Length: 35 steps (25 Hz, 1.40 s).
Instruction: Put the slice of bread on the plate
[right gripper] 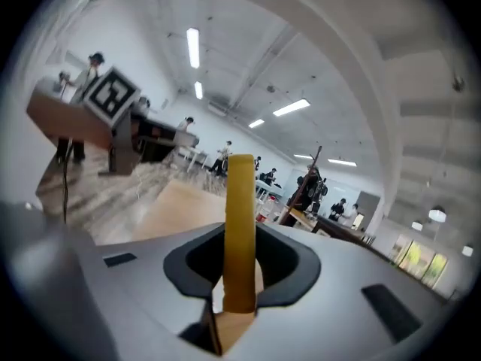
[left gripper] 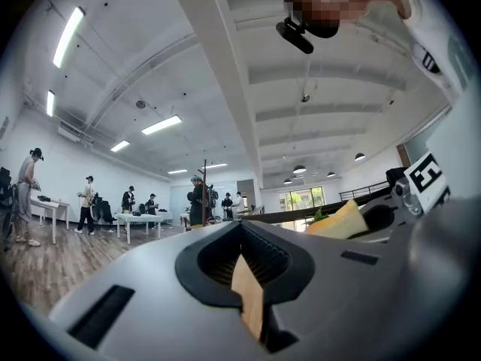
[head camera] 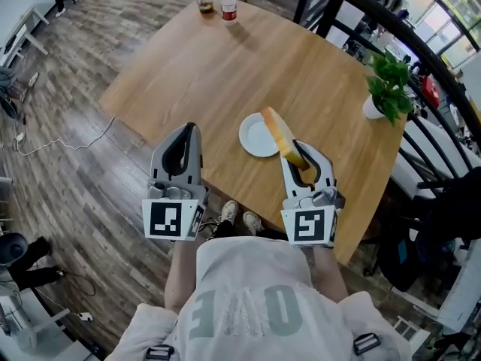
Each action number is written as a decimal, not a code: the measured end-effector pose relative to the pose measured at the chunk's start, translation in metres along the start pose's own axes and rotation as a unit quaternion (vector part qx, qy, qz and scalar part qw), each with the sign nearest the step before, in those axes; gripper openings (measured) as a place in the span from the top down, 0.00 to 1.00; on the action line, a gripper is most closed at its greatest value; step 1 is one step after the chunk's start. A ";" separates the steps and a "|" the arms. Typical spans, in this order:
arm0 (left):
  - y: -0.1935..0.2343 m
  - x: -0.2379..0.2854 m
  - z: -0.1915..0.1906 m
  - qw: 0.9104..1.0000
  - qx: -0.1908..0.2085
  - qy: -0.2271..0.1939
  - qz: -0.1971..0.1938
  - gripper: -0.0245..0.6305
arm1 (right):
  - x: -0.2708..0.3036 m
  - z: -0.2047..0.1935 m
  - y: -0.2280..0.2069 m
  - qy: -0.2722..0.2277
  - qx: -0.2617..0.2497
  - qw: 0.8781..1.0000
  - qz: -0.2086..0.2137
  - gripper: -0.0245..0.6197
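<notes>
Now | right tongs (head camera: 299, 150) clamp bread slice (head camera: 278, 130) edge-up over plate (head camera: 254, 138) rim | left tongs (head camera: 190, 129) together, level

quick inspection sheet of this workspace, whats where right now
surface: wooden table, no spills seen
job's things: slice of bread held on edge by the right rim of the white plate, not yet laid down
clutter: bottle and glass at the far edge; potted plant at the right edge
grippers: right gripper shut on the bread; left gripper shut, empty
cables: white cable on the floor, left of the table
surroundings: wood floor, dark railing
</notes>
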<state>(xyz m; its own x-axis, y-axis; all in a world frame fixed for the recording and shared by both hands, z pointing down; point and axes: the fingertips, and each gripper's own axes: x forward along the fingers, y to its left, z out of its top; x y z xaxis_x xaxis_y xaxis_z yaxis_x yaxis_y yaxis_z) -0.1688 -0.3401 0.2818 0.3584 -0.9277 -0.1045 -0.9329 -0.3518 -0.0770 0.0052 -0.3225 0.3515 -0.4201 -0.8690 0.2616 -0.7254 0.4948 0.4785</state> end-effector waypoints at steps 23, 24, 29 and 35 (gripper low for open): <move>0.003 0.009 -0.059 0.997 -0.043 0.057 -0.029 0.95 | 0.129 -0.125 0.073 0.169 -0.337 0.924 0.057 0.82; 0.003 0.009 -0.061 0.997 -0.043 0.060 -0.029 0.95 | 0.132 -0.131 0.075 0.175 -0.337 0.923 0.059 0.82; 0.003 0.012 -0.072 0.996 -0.047 0.071 -0.031 0.95 | 0.141 -0.161 0.077 0.207 -0.351 0.911 0.061 0.82; 0.008 0.013 -0.077 0.995 -0.062 0.069 -0.023 0.95 | 0.140 -0.166 0.091 0.207 -0.322 0.919 0.098 0.81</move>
<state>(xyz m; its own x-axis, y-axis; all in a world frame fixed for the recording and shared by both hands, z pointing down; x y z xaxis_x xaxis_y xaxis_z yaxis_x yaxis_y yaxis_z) -0.1745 -0.3649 0.3560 0.4012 -0.9154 0.0333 -0.9156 -0.3996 0.0460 -0.0289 -0.4016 0.5707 -0.1683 -0.7604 0.6273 -0.1289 0.6479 0.7508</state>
